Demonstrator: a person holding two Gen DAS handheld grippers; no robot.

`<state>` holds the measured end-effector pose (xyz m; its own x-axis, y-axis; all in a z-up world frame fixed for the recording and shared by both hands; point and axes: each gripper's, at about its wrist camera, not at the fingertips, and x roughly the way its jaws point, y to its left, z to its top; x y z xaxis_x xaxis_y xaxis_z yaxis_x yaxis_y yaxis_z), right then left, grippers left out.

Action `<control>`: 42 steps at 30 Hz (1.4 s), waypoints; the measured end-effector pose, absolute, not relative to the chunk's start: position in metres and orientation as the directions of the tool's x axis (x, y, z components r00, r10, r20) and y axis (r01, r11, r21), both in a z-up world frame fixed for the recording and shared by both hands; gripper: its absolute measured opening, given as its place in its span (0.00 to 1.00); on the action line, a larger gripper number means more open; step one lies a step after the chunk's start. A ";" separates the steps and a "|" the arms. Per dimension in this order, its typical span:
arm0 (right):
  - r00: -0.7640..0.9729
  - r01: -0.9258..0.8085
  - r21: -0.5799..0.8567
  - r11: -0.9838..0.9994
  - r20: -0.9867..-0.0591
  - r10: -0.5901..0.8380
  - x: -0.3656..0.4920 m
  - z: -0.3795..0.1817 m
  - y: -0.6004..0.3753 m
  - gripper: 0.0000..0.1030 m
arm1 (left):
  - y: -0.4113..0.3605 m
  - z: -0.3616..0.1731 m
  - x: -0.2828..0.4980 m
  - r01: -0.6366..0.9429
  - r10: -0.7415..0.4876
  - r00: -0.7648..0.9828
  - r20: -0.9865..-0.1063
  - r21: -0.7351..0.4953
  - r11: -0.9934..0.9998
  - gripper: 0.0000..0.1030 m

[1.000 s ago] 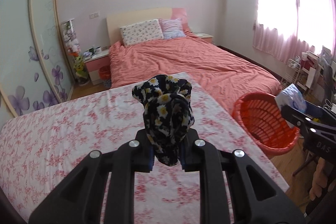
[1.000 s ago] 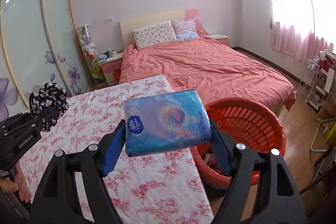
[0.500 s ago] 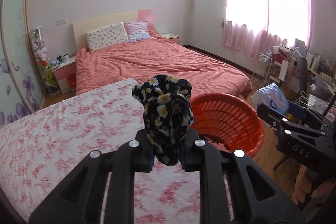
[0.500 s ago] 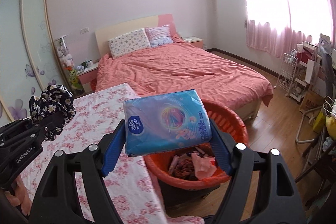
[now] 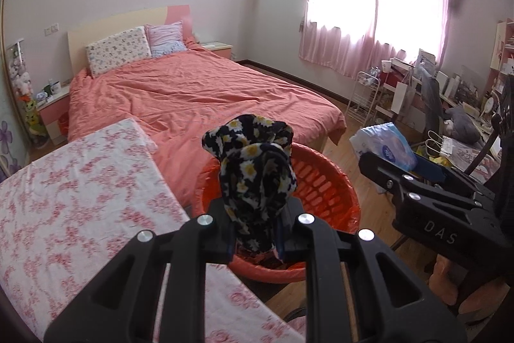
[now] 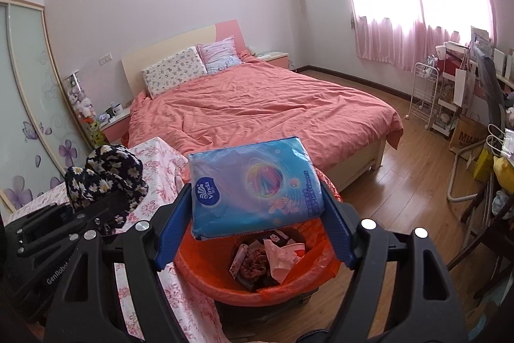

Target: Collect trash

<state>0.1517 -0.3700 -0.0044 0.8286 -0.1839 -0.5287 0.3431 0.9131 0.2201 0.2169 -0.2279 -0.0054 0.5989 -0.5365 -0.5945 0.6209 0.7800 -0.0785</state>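
Note:
My left gripper (image 5: 253, 241) is shut on a black cloth with daisy print (image 5: 255, 176), which sticks up between the fingers over the near rim of the orange basket (image 5: 324, 192). In the right wrist view the same cloth (image 6: 107, 176) shows at the left. My right gripper (image 6: 253, 227) is shut on a blue tissue pack (image 6: 253, 185), held above the orange basket (image 6: 205, 266), which has crumpled wrappers and rags inside. The left wrist view catches that tissue pack (image 5: 385, 143) at the right.
A table with a pink floral cloth (image 5: 80, 198) borders the basket on the left. Behind it stands a bed with a salmon cover (image 6: 257, 105). A white wire rack (image 6: 424, 95), a cluttered desk and bags line the right wall, with wooden floor (image 6: 401, 188) between.
Both grippers have swung right from over the floral table to the orange basket, each keeping its load. The basket's inside has come into the right wrist view.

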 end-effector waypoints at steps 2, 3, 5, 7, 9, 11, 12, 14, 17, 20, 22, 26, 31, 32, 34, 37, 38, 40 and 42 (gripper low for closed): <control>0.828 0.344 0.232 0.910 -0.532 -0.177 0.154 -0.007 -0.373 0.72 | -0.236 -0.011 0.221 0.629 -0.545 0.585 -0.601 -0.089 0.772 0.19; 0.828 0.344 0.241 0.908 -0.534 -0.172 0.156 -0.009 -0.376 0.72 | -0.241 -0.014 0.225 0.632 -0.547 0.578 -0.605 -0.091 0.769 0.19; 0.829 0.342 0.255 0.905 -0.535 -0.163 0.158 -0.011 -0.378 0.72 | -0.249 -0.020 0.231 0.637 -0.548 0.567 -0.614 -0.095 0.765 0.20; 0.832 0.335 0.272 0.902 -0.535 -0.148 0.163 -0.014 -0.384 0.73 | -0.255 -0.028 0.239 0.638 -0.545 0.557 -0.626 -0.097 0.764 0.23; 0.839 0.319 0.294 0.901 -0.530 -0.124 0.168 -0.018 -0.390 0.74 | -0.259 -0.035 0.247 0.631 -0.537 0.554 -0.637 -0.099 0.769 0.29; 0.841 0.308 0.318 0.897 -0.531 -0.101 0.174 -0.021 -0.395 0.76 | -0.259 -0.042 0.254 0.622 -0.524 0.550 -0.650 -0.100 0.777 0.43; 0.841 0.305 0.329 0.894 -0.534 -0.090 0.176 -0.022 -0.397 0.81 | -0.259 -0.046 0.257 0.617 -0.518 0.550 -0.655 -0.099 0.780 0.46; 0.840 0.306 0.352 0.884 -0.537 -0.077 0.178 -0.025 -0.400 0.84 | -0.256 -0.053 0.263 0.611 -0.506 0.551 -0.664 -0.091 0.786 0.54; 0.836 0.319 0.361 0.876 -0.542 -0.081 0.175 -0.026 -0.401 0.84 | -0.253 -0.058 0.267 0.590 -0.478 0.563 -0.674 -0.078 0.804 0.57; 0.833 0.337 0.337 0.879 -0.541 -0.113 0.165 -0.023 -0.396 0.86 | -0.239 -0.060 0.269 0.561 -0.452 0.572 -0.684 -0.076 0.824 0.57; 0.836 0.343 0.315 0.885 -0.533 -0.134 0.156 -0.018 -0.390 0.88 | -0.223 -0.057 0.264 0.543 -0.439 0.590 -0.678 -0.069 0.837 0.59; 0.849 0.352 0.277 0.894 -0.497 -0.181 0.134 -0.003 -0.375 0.92 | -0.186 -0.038 0.237 0.498 -0.407 0.662 -0.629 -0.037 0.866 0.75; 0.868 0.358 0.205 0.911 -0.432 -0.244 0.101 0.016 -0.337 0.98 | -0.135 -0.014 0.194 0.422 -0.358 0.751 -0.555 -0.014 0.907 0.91; 0.870 0.360 0.189 0.914 -0.423 -0.256 0.096 0.018 -0.331 0.98 | -0.124 -0.010 0.183 0.401 -0.342 0.769 -0.540 -0.008 0.916 0.94; 0.869 0.369 0.152 0.917 -0.407 -0.283 0.085 0.023 -0.316 0.98 | -0.106 -0.004 0.162 0.358 -0.305 0.804 -0.510 0.006 0.934 0.96; 0.860 0.389 0.104 0.915 -0.398 -0.320 0.066 0.025 -0.292 0.98 | -0.080 0.001 0.131 0.282 -0.229 0.849 -0.476 0.041 0.959 0.96; 0.859 0.391 0.095 0.916 -0.395 -0.326 0.061 0.024 -0.288 0.98 | -0.075 0.003 0.124 0.266 -0.214 0.856 -0.470 0.046 0.963 0.96; 0.861 0.394 0.081 0.916 -0.382 -0.337 0.047 0.022 -0.275 0.98 | -0.062 0.003 0.107 0.230 -0.181 0.869 -0.460 0.052 0.972 0.96; 0.857 0.398 0.075 0.914 -0.385 -0.341 0.040 0.018 -0.268 0.98 | -0.049 0.001 0.090 0.190 -0.145 0.877 -0.457 0.054 0.980 0.96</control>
